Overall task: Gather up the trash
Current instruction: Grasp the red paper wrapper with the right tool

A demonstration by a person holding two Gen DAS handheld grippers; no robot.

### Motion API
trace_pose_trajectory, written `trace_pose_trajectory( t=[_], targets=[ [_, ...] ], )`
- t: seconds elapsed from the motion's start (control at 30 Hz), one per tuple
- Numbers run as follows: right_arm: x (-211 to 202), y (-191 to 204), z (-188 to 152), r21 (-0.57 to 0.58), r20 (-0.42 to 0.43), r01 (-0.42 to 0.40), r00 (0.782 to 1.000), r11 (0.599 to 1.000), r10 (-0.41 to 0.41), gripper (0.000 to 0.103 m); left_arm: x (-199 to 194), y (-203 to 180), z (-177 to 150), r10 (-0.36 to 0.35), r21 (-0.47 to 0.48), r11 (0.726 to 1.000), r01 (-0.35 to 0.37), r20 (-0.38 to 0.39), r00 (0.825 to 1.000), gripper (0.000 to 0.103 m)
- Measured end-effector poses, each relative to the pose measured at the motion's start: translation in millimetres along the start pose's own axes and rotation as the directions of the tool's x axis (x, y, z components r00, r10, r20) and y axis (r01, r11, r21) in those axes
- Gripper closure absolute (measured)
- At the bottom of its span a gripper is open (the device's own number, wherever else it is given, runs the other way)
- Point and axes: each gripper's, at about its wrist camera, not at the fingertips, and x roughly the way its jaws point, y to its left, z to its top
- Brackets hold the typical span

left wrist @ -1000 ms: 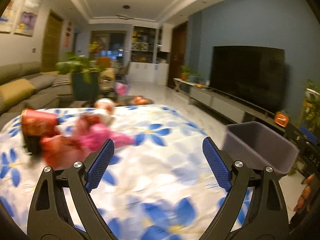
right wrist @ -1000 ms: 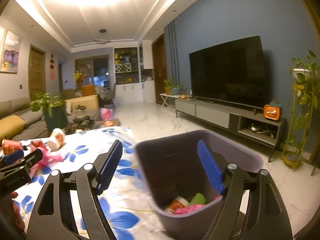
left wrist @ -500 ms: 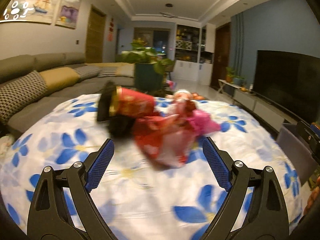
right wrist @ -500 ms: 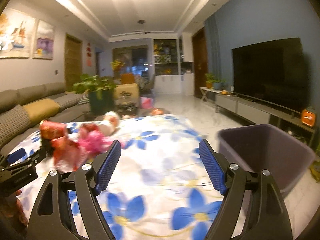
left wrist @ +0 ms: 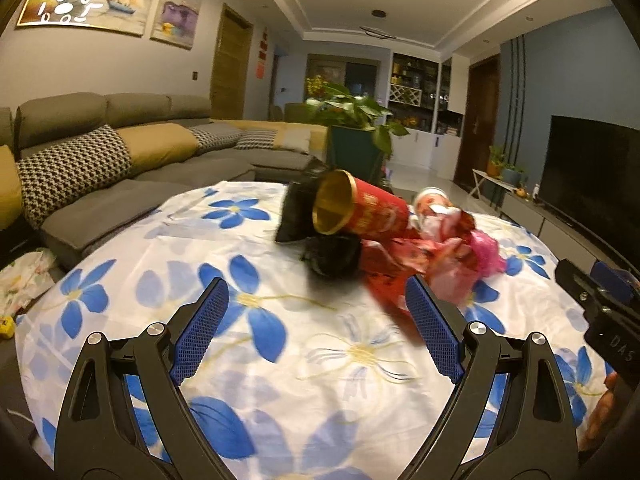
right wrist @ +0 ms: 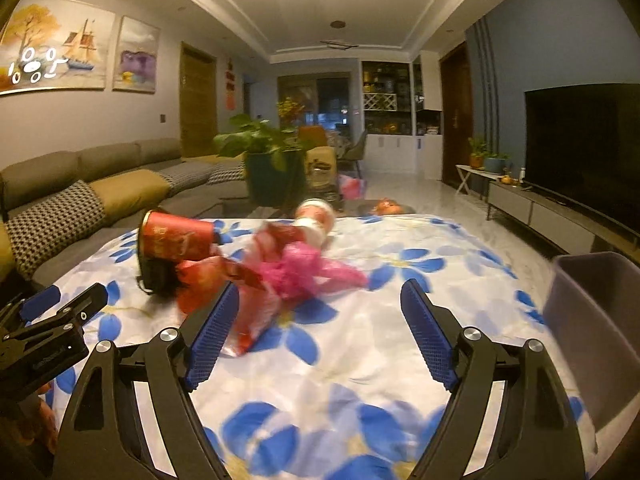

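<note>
We read gold print on the red cup, illegible. Both our left hand-held gripper and right hand-held gripper gape empty over bare flowered surface; bin at its right edge.

On the flowered tablecloth lie one red paper cup, one white cup, one pink bag, one red wrapper and one black bag. One grey bin stands beside it. Two paintings hang above one sofa.

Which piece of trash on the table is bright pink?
The crumpled pink plastic bag, lying right of the red cup. The other pieces are red, black or white.
</note>
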Motion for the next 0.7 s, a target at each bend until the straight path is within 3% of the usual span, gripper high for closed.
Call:
trace_pose_trajectory(
  t=[0.33, 0.6, 0.63, 0.7],
  targets=[
    [49.5, 49.2, 8.8, -0.068, -0.058, -0.102, 0.994, 0.992, 0.098, 0.016, 12.2, 27.8, 12.8, 0.055, -0.017, 0.998, -0.054, 0.013, 0.998, 0.015],
    [82.5, 64.7, 14.4, -0.100, -0.129, -0.150, 0.982, 0.984, 0.136, 0.016, 20.3, 33.8, 20.3, 0.052, -0.009, 0.999, -0.052, 0.019, 0.998, 0.015],
    [85.9, 65.6, 14.4, -0.101, -0.144, -0.165, 0.978, 0.981, 0.150, 0.016, 21.7, 34.0, 20.8, 0.050, -0.008, 0.999, -0.050, 0.018, 0.999, 0.015],
    [89.9, 67.3, 12.9, -0.108, -0.169, -0.188, 0.971, 0.976, 0.168, 0.028, 24.5, 34.3, 21.8, 0.044, -0.010, 0.999, -0.044, 0.017, 0.999, 0.015]
  ],
)
